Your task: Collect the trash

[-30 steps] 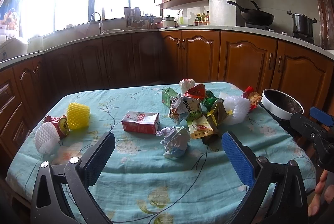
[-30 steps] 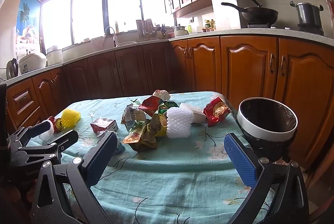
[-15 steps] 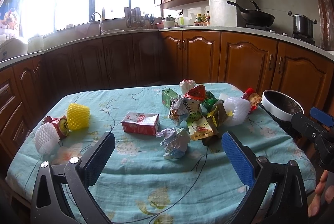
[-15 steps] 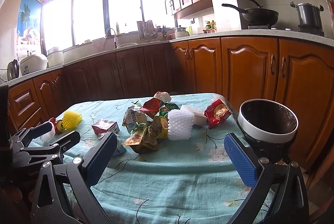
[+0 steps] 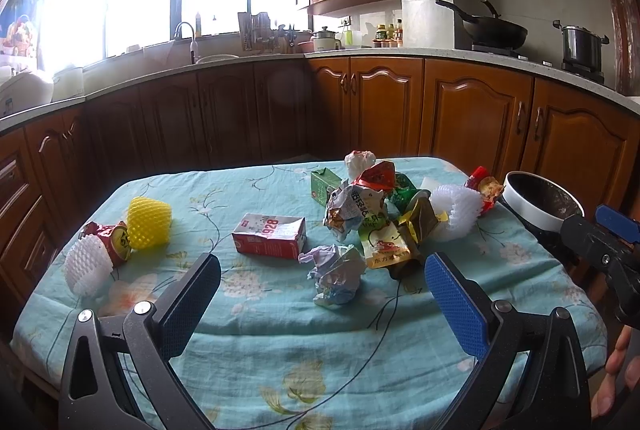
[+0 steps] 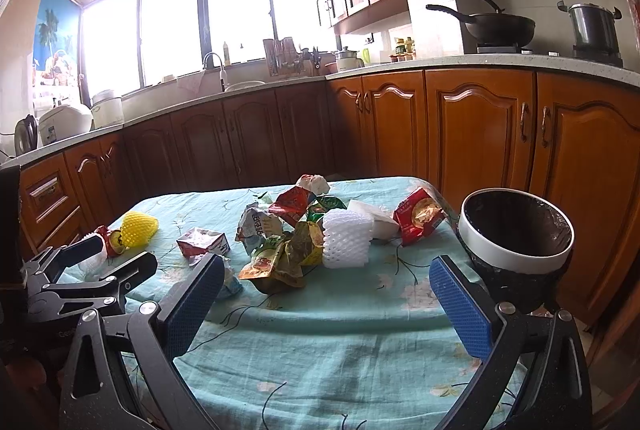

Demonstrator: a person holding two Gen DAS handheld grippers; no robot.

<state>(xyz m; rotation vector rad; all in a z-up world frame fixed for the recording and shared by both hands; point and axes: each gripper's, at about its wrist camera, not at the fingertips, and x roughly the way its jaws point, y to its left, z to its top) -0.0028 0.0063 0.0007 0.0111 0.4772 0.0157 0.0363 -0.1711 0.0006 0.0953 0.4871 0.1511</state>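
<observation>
Trash lies on a table with a teal floral cloth (image 5: 260, 314). A crumpled paper wad (image 5: 336, 272) sits nearest my left gripper (image 5: 320, 294), which is open and empty just short of it. Behind it lie a red carton (image 5: 270, 234), a heap of snack wrappers (image 5: 376, 213) and a white foam net (image 5: 456, 211). At the left are a yellow foam net (image 5: 149, 220), a red can (image 5: 112, 236) and another white foam net (image 5: 86, 266). My right gripper (image 6: 320, 298) is open and empty near the front edge, before the wrapper heap (image 6: 284, 250).
A black bin with a white rim (image 6: 516, 234) stands at the table's right edge; it also shows in the left wrist view (image 5: 540, 199). Wooden kitchen cabinets (image 6: 476, 133) and a counter run behind the table. The left gripper's body (image 6: 80, 274) shows at the right wrist view's left.
The right wrist view has shifted slightly; the table and bin sit a little lower in frame. The trash has not moved and both grippers stay open.
</observation>
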